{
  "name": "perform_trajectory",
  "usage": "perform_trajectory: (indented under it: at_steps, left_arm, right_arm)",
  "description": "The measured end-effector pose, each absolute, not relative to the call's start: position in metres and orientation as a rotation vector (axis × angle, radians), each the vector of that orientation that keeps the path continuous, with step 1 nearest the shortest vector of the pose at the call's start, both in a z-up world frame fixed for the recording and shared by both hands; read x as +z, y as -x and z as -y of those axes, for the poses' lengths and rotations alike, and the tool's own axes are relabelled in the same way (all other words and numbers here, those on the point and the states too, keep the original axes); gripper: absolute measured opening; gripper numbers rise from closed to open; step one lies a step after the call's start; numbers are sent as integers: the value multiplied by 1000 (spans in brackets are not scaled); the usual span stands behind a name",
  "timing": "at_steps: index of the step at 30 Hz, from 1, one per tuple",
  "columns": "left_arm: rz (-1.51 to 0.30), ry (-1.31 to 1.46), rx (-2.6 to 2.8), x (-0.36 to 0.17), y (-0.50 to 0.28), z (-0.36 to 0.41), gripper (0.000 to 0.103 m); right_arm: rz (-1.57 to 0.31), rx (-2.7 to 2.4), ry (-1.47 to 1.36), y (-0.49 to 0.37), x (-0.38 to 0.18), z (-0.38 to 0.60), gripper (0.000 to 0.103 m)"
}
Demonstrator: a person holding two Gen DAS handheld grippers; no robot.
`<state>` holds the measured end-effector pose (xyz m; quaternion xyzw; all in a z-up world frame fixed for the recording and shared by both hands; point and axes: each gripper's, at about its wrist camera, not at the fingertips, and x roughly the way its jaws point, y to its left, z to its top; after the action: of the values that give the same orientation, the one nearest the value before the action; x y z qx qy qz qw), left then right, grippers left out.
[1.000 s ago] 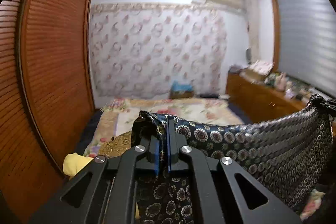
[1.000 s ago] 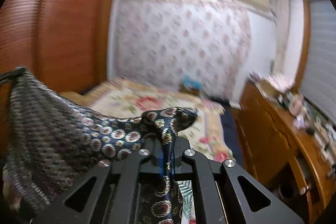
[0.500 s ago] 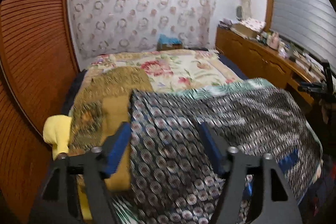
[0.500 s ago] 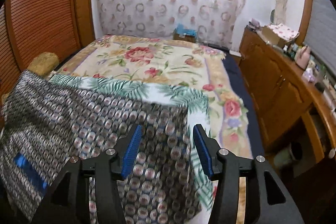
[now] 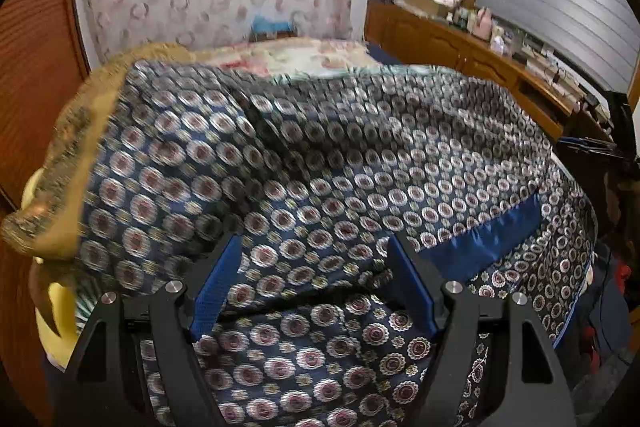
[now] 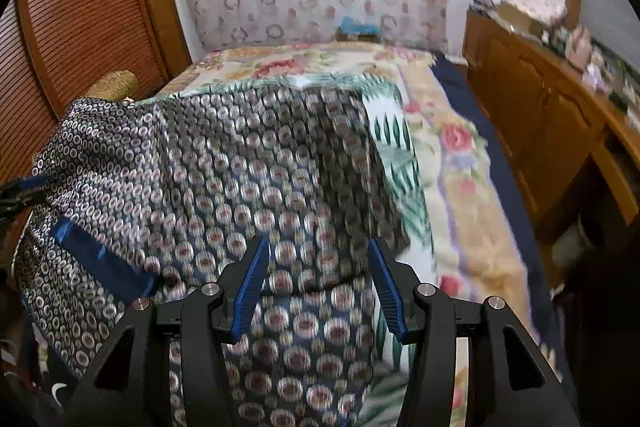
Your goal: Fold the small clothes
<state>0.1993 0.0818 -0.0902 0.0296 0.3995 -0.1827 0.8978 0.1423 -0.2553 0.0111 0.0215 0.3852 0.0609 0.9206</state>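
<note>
A dark blue garment with a round medallion print (image 5: 328,163) lies spread on the bed, with a plain blue band (image 5: 484,239) near its right side. It also shows in the right wrist view (image 6: 240,179), with the blue band (image 6: 100,263) at left. My left gripper (image 5: 314,261) is open and empty just above the cloth. My right gripper (image 6: 318,261) is open and empty above the garment's right part. The image is motion-blurred.
A floral bedspread (image 6: 460,163) covers the bed. A gold-brown cloth (image 5: 76,131) and a yellow item (image 5: 56,319) lie at the left. A wooden cabinet (image 6: 552,107) with clutter runs along the right. A slatted wooden wardrobe (image 6: 84,19) stands at left.
A second ago both grippers were shut on the garment, holding it up. They opened and let it fall onto the bed, and have since moved lower and nearer over it.
</note>
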Motion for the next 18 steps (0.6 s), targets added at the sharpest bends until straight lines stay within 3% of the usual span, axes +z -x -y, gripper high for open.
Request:
perform_trajectory:
  at_steps: [3, 18]
  left_arm:
    - [-850, -66, -380, -101, -201, -75, 76]
    - [-890, -118, -328, -131, -203, -58, 80]
  right_arm:
    - [-841, 132, -86, -141, 3, 263, 67]
    - [-828, 111, -125, -176, -1, 266, 66]
